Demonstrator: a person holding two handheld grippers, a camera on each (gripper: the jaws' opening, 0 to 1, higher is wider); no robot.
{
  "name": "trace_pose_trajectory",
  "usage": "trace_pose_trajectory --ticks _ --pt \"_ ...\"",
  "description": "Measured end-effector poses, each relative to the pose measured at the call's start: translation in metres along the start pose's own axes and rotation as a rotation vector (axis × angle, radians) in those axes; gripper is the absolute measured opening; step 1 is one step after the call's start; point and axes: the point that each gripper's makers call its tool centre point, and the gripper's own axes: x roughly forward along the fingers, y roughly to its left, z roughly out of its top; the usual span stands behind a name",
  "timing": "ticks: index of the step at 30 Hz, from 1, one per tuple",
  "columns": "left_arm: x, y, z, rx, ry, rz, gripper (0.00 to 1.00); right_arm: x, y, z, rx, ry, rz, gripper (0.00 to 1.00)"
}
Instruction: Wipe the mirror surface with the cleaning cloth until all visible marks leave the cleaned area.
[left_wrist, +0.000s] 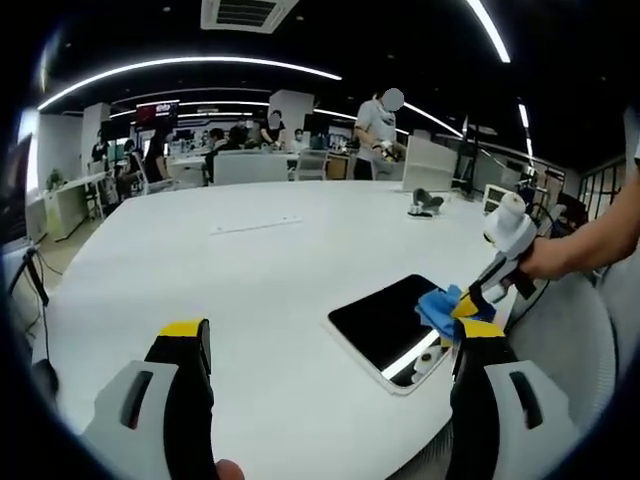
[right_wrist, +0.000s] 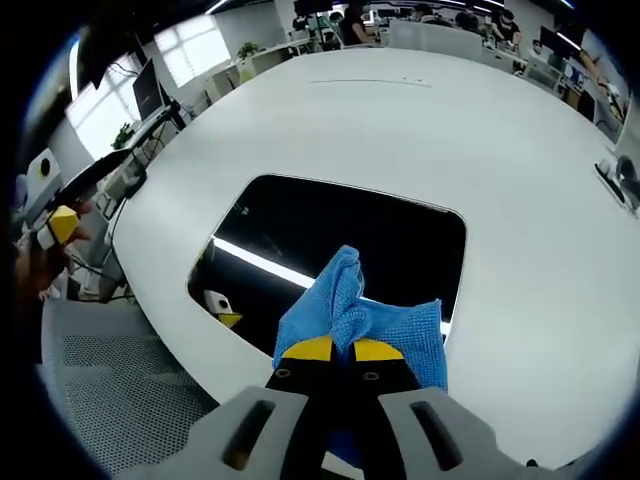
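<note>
Wiping under way, finish not yet confirmed
The right hand-held gripper (right_wrist: 341, 350), jaws closed, pinches the nubby blue cleaning cloth (right_wrist: 362, 318) against the near edge of the glossy dark, round-cornered mirror (right_wrist: 340, 235) on the smooth white desk (right_wrist: 420, 110); the left hand-held gripper (left_wrist: 330, 345) hangs wide open, holding nothing; any marks are too small to tell

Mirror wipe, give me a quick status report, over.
Right gripper shut on blue cloth, pressed on the mirror. Left gripper open, hovering over the white table. Nothing in the way on the mirror.
</note>
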Motion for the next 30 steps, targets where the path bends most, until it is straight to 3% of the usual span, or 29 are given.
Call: trace_pose_trajectory --ticks 16,30 --pt "-0.001 -0.001 -0.025 0.013 0.023 0.002 0.99 -0.005 0.004 -0.009 0.014 -0.002 0.015 0.00" --pt "0.002 -0.005 -0.025 0.035 0.015 -0.018 0.99 -0.005 0.006 -0.011 0.007 -0.002 0.022 0.00"
